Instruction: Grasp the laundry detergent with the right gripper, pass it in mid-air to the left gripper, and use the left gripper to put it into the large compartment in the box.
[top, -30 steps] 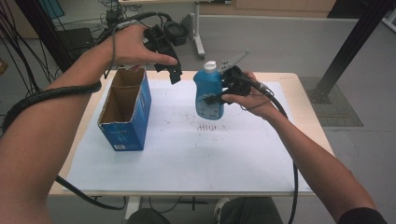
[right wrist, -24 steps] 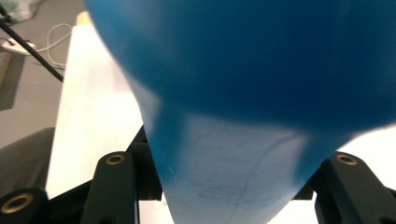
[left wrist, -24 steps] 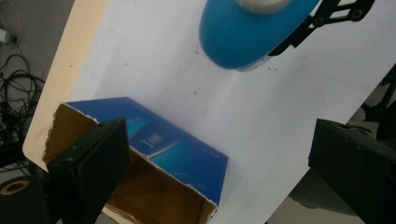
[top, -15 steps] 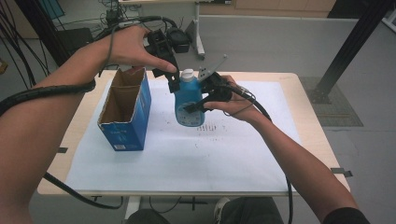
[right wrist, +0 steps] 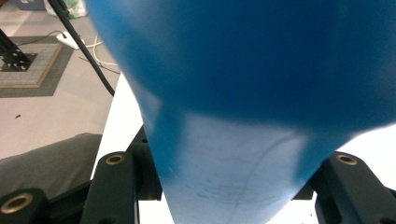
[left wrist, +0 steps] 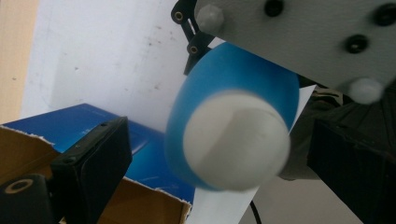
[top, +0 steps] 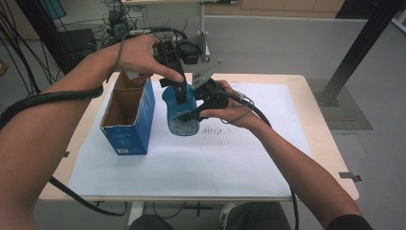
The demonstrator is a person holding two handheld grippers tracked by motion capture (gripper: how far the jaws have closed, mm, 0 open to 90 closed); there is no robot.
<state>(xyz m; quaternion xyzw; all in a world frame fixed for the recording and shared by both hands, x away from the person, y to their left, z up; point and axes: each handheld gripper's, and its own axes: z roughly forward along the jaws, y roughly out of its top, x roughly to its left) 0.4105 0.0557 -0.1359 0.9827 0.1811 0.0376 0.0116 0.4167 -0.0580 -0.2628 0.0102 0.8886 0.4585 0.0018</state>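
A pale wooden desk (top: 321, 143) under a white sheet (top: 191, 163) stands on a grey floor (top: 287, 43). A black post (top: 356, 48) rises at the far right beside a dark mat (top: 344, 108). Black cables (top: 28, 52) and equipment crowd the far left.

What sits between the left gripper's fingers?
The white cap of the blue plastic bottle, untouched between the open left gripper fingers, per the left gripper view.
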